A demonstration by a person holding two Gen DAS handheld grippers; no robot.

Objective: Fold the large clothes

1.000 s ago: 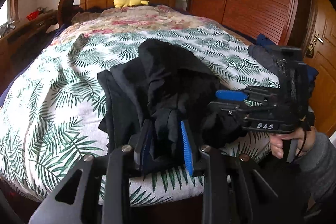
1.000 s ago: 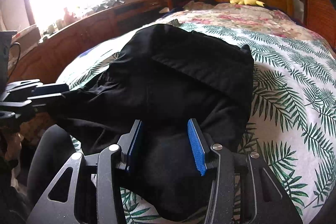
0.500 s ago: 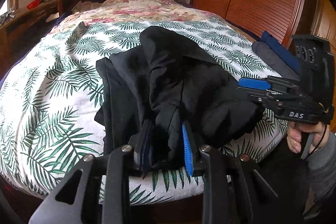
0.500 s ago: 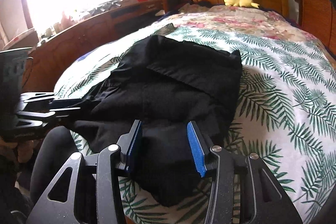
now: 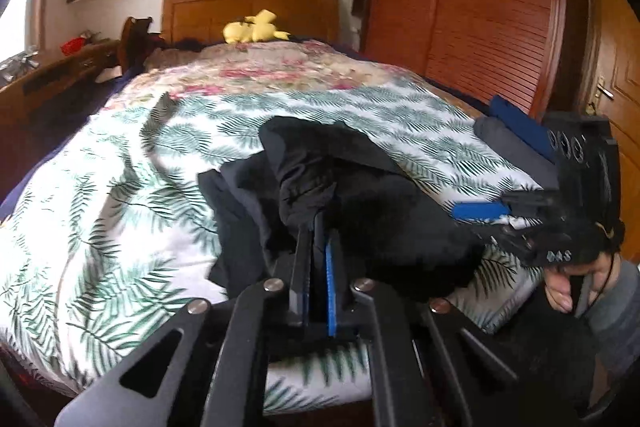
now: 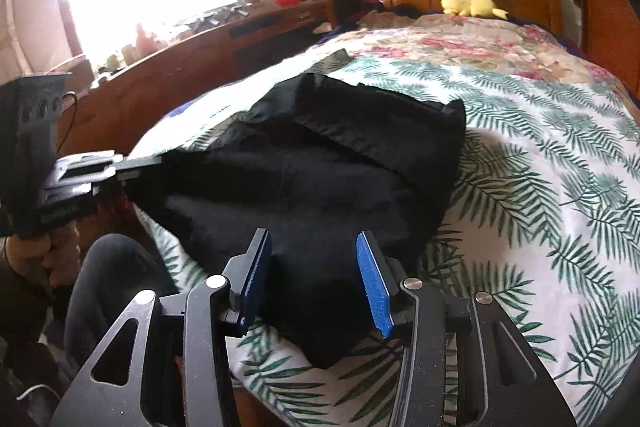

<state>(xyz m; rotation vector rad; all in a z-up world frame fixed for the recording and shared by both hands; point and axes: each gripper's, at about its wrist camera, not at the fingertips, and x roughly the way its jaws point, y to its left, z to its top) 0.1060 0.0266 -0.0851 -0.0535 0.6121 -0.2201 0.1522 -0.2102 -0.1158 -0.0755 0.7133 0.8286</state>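
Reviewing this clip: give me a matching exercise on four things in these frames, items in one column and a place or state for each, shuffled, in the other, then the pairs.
Items:
1. left gripper
2. right gripper
3. yellow plush toy
4. folded blue and grey clothes

Places or states:
A. by the headboard
B. jaws apart over black cloth
C. at the bed's edge near the wardrobe
D. clamped on the black garment

Pairs: 1-D, 2-B, 3-A, 4-C
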